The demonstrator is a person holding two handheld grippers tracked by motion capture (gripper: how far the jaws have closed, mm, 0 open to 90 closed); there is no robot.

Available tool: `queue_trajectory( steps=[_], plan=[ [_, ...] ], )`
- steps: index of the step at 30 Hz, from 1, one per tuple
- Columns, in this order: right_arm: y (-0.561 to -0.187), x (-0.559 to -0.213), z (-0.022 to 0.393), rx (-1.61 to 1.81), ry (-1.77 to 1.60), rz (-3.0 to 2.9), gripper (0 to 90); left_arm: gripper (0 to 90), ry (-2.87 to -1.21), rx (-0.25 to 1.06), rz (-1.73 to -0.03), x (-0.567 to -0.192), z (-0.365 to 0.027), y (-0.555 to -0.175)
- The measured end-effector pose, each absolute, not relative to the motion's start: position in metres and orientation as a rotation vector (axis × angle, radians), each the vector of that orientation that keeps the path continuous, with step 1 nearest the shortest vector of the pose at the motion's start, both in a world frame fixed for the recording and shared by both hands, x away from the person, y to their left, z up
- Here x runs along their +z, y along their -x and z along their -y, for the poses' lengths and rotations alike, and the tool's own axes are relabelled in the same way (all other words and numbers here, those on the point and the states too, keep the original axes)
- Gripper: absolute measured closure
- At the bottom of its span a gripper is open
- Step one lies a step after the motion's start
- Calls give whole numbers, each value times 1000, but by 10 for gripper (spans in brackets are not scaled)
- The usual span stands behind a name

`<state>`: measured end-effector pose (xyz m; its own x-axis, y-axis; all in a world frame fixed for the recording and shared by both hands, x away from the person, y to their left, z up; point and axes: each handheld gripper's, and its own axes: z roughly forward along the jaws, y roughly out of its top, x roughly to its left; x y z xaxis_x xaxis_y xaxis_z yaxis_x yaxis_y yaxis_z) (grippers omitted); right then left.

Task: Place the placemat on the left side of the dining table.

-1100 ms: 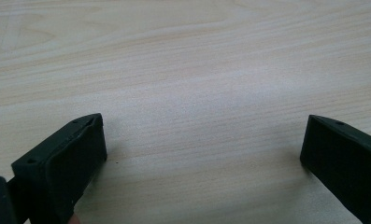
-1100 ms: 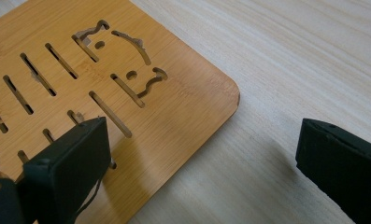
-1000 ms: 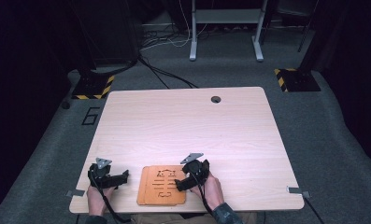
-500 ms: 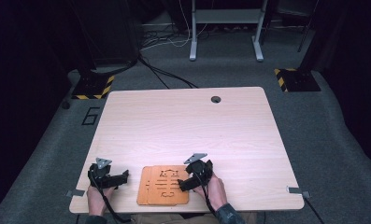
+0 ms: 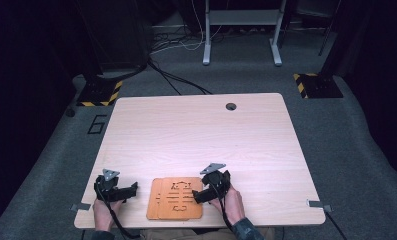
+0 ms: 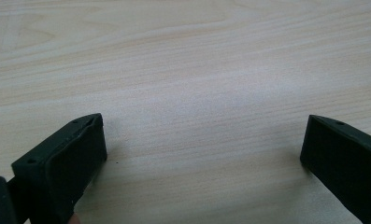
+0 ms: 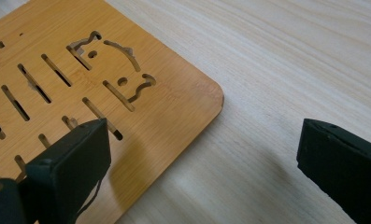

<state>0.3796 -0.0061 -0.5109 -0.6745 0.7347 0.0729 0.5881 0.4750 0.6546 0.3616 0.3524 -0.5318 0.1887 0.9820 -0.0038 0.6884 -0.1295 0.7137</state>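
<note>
High view: two wooden boards are seen stacked, slightly offset, at the table's near edge, between left gripper and right gripper.

Left gripper view: jaws are held wide apart over bare tabletop.

Right gripper view: jaws are spread wide, straddling the top board's corner. Risk: both boards could be pinched together, or the top one pushed askew.
</note>
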Motion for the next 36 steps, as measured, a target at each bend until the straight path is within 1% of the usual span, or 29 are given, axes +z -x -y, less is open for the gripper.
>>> queue_trajectory(
  steps=[8,26,31,36],
  plan=[
    [-379,-514,1,954,-1129,-2520,18,2,-1887,651,-1561,-532,-352,-362],
    [-377,-521,10,983,-1176,-2485,0,0,-1891,651,-1555,-532,-351,-362],
    [-377,-522,10,991,-1180,-2480,0,2,-1901,616,-1552,-529,-346,-362],
    [-377,-523,11,1005,-1177,-2467,0,10,-1912,568,-1518,-514,-332,-357]
  ],
)
